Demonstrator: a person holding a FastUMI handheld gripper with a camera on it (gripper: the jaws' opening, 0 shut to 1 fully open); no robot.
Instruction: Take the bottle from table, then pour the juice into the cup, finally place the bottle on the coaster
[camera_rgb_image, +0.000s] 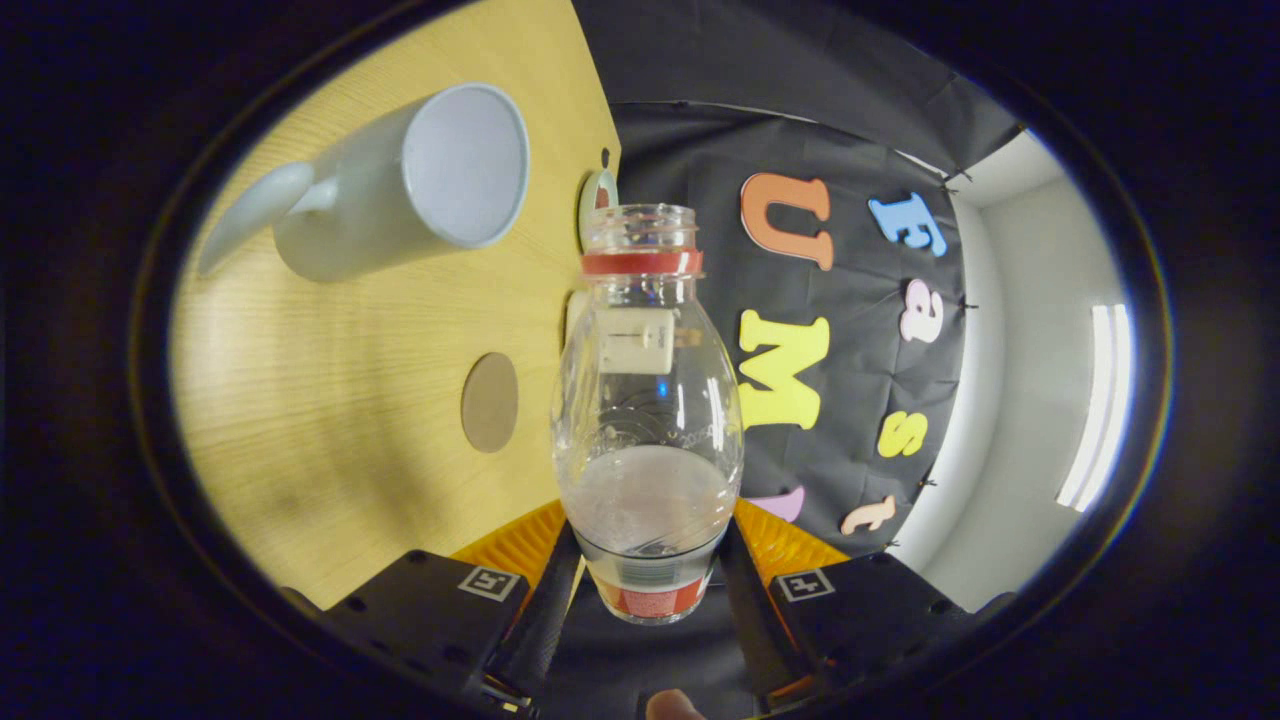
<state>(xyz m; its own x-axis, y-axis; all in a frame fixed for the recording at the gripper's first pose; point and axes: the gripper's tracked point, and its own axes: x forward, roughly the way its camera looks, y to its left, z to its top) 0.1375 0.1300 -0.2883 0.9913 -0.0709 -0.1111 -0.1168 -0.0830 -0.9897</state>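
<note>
Fingers (545, 590) of gripper (648, 585) squeeze bottle (648, 420), tipped sideways. Pour step, prob. Next: mouth over cup (405, 185), way ahead.

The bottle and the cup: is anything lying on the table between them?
No. In the gripper view, bare table separates the bottle, gripped between both fingers, from the cup. The coaster lies beside the bottle, nearer the fingers.
</note>
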